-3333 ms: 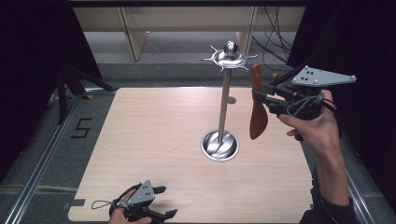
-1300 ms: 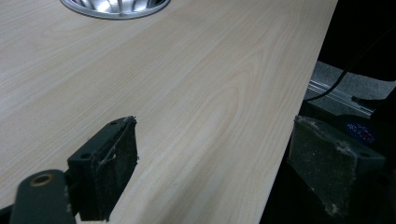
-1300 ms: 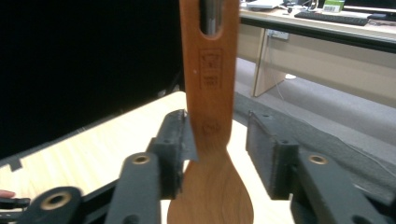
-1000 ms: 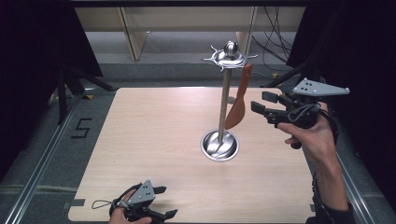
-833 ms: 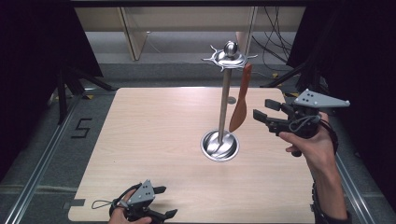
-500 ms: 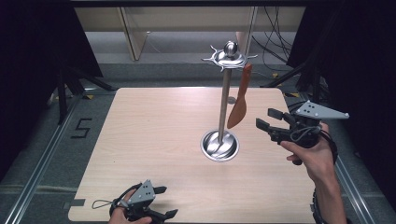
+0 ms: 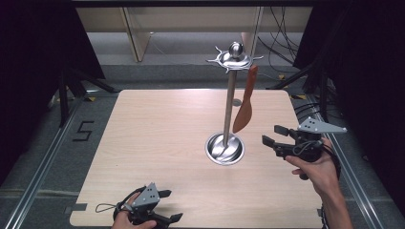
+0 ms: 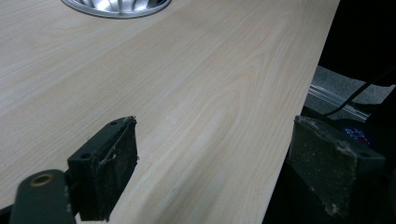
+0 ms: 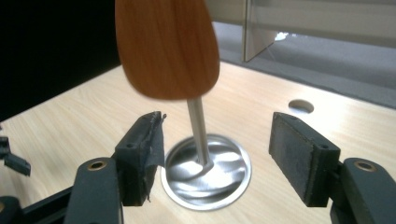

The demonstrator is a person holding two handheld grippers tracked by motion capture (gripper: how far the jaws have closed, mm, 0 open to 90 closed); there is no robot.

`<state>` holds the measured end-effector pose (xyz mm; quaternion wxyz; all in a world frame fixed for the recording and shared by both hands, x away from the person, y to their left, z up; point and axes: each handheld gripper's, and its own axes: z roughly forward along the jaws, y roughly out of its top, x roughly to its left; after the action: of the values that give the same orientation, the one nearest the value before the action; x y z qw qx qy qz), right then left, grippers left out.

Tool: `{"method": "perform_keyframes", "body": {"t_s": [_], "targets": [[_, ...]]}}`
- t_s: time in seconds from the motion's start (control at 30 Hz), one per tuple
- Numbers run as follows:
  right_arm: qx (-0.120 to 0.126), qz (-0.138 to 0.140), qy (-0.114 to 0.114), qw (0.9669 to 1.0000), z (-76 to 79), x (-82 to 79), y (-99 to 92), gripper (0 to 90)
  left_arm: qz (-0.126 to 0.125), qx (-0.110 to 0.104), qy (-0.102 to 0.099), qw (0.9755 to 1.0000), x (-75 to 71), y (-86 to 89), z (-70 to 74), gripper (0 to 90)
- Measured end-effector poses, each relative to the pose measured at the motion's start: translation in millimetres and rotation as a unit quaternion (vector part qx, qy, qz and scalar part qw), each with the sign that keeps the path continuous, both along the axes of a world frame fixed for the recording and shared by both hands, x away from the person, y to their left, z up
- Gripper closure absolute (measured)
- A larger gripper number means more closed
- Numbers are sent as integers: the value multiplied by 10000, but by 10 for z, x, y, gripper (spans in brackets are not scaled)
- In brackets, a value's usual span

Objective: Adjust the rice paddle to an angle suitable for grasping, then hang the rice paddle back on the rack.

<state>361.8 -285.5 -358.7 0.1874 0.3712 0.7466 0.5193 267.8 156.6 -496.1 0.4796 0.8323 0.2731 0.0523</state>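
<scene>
A steel stand (image 7: 229, 107) with a round base (image 7: 224, 149) rises from the middle of the table, with hooks around its top (image 7: 234, 57). A brown wooden spatula (image 7: 244, 107) hangs from one hook, blade down. My right gripper (image 7: 271, 135) is to the right of the base and lower than the blade. It is open, its jaws have just been opening, and nothing is between them. In the right gripper view the blade (image 9: 168, 46) hangs above and beyond my gripper (image 9: 217, 156). My left gripper (image 7: 171, 205) rests open at the front edge.
The wooden table (image 7: 157, 143) has a small round hole (image 7: 236, 101) behind the stand. Its right edge (image 8: 299, 93) runs between the left gripper's jaws, with dark floor and a cable beyond. Metal rails border the table on both sides.
The right gripper, which held the spatula earlier, has let it go on the hook and dropped down and to the right, away from it. The left gripper has stayed put.
</scene>
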Motion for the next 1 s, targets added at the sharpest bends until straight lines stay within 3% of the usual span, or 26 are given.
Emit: {"method": "perform_keyframes", "body": {"t_s": [0.03,0.07,0.13,0.2,0.27,0.37,0.5,0.53,0.57,0.63,0.67,0.7,0.77,0.83,0.87,0.93,0.97,1.0], "targets": [[74,-55,-18,10000,-46,4,13,356,13,1,-32,10000,13,3,-6,148],[41,-8,177,9998,-75,0,7,352,105,-28,47,9999,4,-4,-9,148],[-45,37,141,9999,-129,11,-3,352,97,1,82,9999,-1,5,3,148],[52,1,252,9997,-201,0,-1,352,-4,16,-3,10000,7,15,11,148],[26,-19,376,9993,-259,-5,19,350,60,15,67,10000,-4,13,11,148],[-107,15,347,9993,-301,-7,10,348,65,145,24,9999,-2,22,18,148],[25,22,570,9984,-386,-76,10,346,6,96,2,10000,-1,26,15,148],[-32,29,565,9984,-409,-84,-3,346,20,-67,-59,10000,-11,8,6,148],[-97,17,557,9984,-435,-91,-14,345,57,48,25,10000,-26,23,21,148],[-127,38,655,9978,-490,-112,-24,344,-83,93,-82,9999,-9,39,29,148],[-93,16,604,9981,-530,-114,-22,343,-37,16,-39,10000,-20,28,28,148],[-60,72,737,9972,-549,-134,-27,343,-31,63,-64,10000,-19,32,27,148],[-115,98,695,9975,-582,-134,-37,342,-52,110,-70,9999,-18,35,27,148],[-225,83,801,9965,-623,-153,-59,342,-44,33,-45,10000,-25,28,27,148],[-202,42,852,9962,-680,-159,-67,342,-54,113,-82,9999,-13,39,27,147],[-165,14,866,9961,-699,-161,-65,341,93,-15,27,10000,-28,22,12,148],[-281,87,840,9960,-720,-152,-92,341,-58,133,-55,9999,-7,40,31,148],[-199,40,1022,9946,-724,-178,-76,341,-14,-17,-31,10000,-20,23,25,148]]}}
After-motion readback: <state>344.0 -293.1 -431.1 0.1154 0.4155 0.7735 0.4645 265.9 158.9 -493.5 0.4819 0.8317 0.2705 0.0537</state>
